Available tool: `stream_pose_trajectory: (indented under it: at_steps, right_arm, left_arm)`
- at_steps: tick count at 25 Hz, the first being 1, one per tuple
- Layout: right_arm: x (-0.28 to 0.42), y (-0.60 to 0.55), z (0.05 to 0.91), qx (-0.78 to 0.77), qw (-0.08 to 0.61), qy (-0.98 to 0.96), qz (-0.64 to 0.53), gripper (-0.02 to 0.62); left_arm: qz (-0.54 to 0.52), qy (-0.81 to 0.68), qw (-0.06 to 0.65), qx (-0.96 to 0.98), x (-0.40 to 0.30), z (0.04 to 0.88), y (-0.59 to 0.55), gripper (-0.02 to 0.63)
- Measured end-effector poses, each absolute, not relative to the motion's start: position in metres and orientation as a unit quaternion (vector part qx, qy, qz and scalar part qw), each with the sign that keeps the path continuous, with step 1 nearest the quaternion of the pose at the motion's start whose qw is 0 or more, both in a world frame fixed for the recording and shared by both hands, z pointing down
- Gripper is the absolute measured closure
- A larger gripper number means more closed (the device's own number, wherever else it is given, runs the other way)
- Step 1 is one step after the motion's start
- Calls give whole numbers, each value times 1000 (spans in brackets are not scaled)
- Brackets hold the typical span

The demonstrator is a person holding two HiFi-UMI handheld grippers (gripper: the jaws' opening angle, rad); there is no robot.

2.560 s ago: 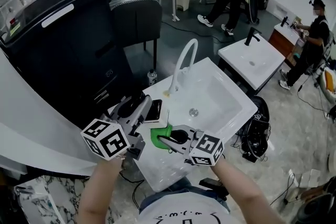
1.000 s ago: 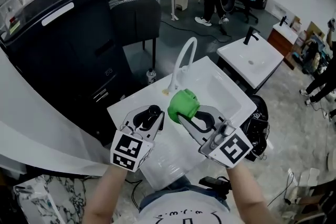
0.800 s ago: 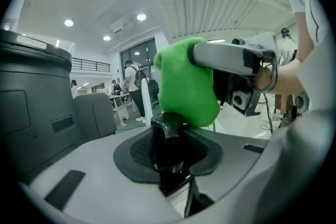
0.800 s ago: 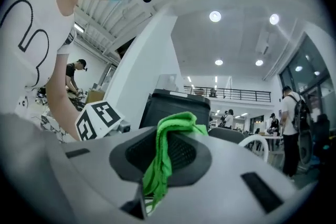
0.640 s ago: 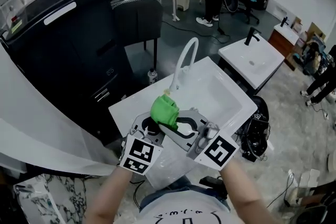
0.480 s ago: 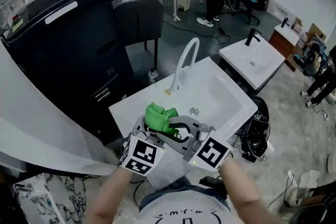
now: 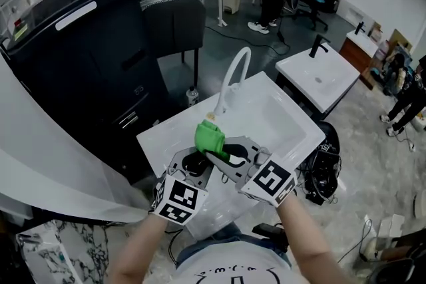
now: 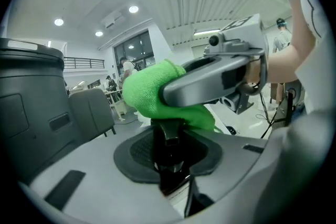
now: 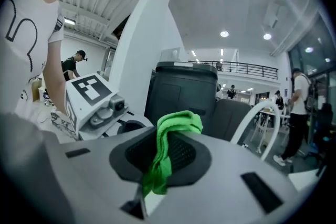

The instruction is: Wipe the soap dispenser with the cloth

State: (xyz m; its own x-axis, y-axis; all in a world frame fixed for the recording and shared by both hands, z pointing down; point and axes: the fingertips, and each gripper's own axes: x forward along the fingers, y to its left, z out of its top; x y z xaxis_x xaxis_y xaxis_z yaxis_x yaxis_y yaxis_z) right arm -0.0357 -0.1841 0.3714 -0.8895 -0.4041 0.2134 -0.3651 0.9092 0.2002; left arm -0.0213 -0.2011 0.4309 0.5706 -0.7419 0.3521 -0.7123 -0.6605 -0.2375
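In the head view my left gripper [image 7: 191, 165] is shut on the black soap dispenser [image 7: 196, 160], holding it above the front of the white sink counter [image 7: 160, 134]. My right gripper [image 7: 212, 152] is shut on the green cloth [image 7: 209, 137], which rests against the dispenser's top. The left gripper view shows the dispenser's black pump [image 8: 167, 136] upright between the jaws, with the cloth [image 8: 149, 93] pressed onto its head and the right gripper's fingers [image 8: 210, 81] over it. The cloth [image 9: 176, 126] hangs bunched between the jaws in the right gripper view.
The white basin [image 7: 269, 118] with its curved white faucet [image 7: 233, 76] lies just beyond the grippers. A large dark machine [image 7: 73, 50] stands to the left and a second sink unit [image 7: 319, 80] to the right. People stand in the far background.
The two grippers were apart a second ago. The right one has swung left and down with the cloth onto the dispenser held by the left gripper.
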Motion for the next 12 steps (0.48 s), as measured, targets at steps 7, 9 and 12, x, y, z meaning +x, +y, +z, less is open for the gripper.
stream_pose_trajectory:
  at_steps: [7,9,12]
  right_arm:
    - [-14,-210,411,260,222,-934,-98,547]
    - [-7,-214,409,279,193,-938,-72,546]
    - [2,-217,399,305,149,-939,-49,548]
  left_arm:
    - [-179,411,27,-894,-25,427,-191,500]
    - [-168,419,28,-892,-28,424,-190,500]
    - [-151,438,18,-886,-39,423,-190,500]
